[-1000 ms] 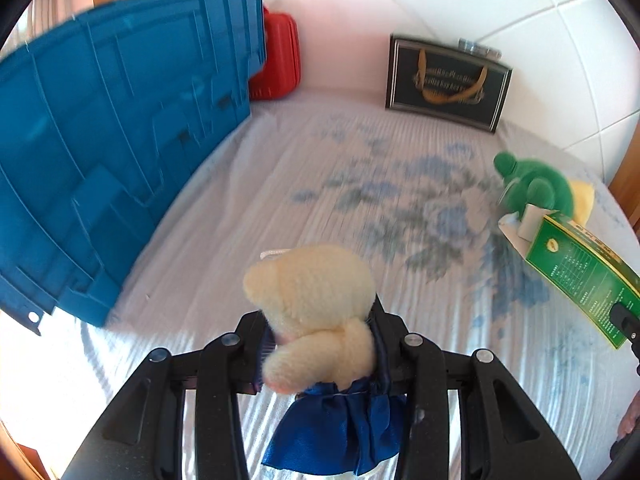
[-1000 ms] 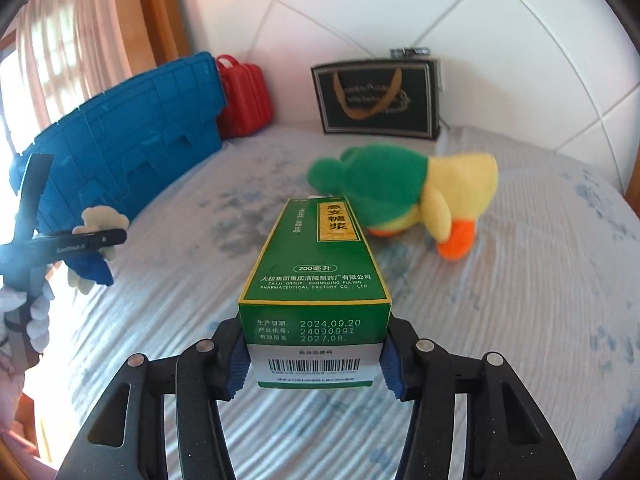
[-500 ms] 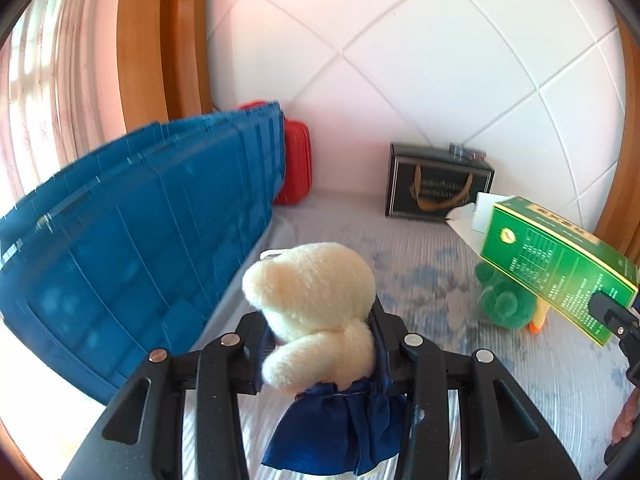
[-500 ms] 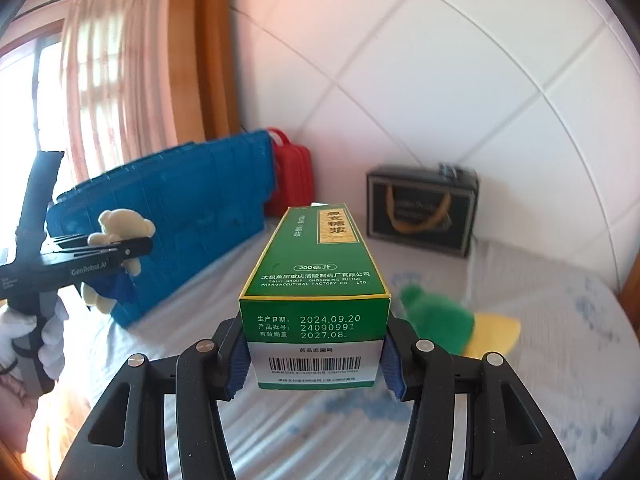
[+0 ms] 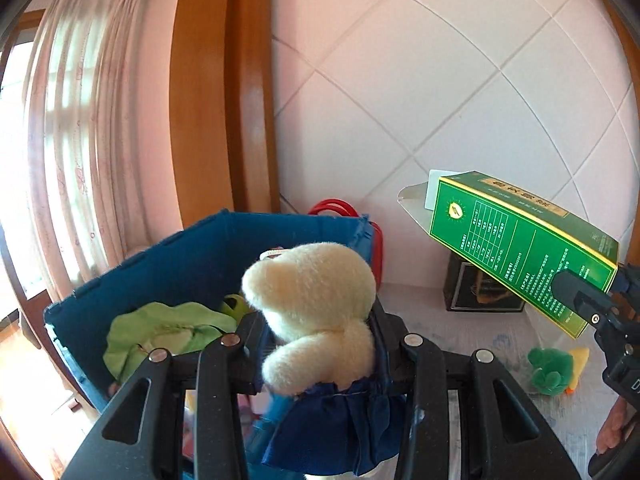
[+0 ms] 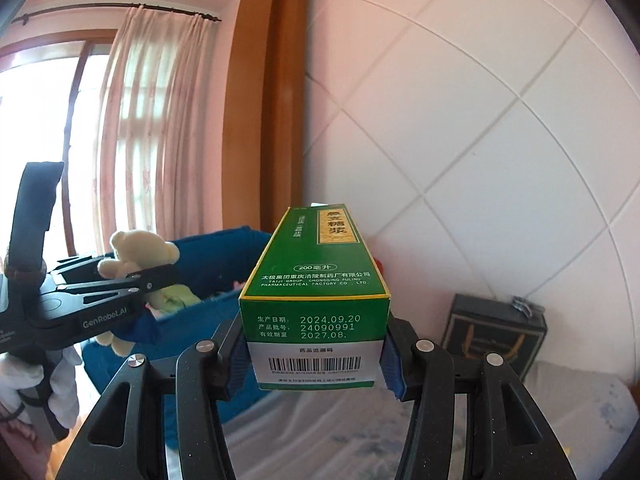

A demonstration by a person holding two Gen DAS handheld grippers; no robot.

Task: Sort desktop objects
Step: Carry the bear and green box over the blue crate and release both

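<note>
Two things in the air at once here, so mind how each one behaves. Your left hand-held gripper [image 5: 320, 344] is clamped on the cream teddy bear [image 5: 316, 312], squeezing it around the body just above its blue skirt. It's soft and light, so the pads sink in and it won't slip, but it'll flop, and the skirt hangs loose below the fingers and could snag on the rim of the blue crate [image 5: 192, 248]. A mid-body hold like the one you've got looks right to me.

Your right hand-held gripper [image 6: 316, 364] is closed on the near end of the green medicine box [image 6: 316, 288], pads on its two side walls. That carton is stiff but thin cardboard, probably light; the far flap looks open in the left view, so I can't tell if anything's inside. Held at one end it sticks out a long way, so squeeze gently and don't swing it hard.

Compared with a second ago: both hands have come up off the patterned bench [image 5: 472, 332] and toward the crate. Back then you only saw the crate's outer wall; now the left camera looks over the rim at green cloth [image 5: 160, 332] already inside. The green and yellow duck plush [image 5: 554, 372] is left behind down on the bench. Neither grip has changed.
</note>
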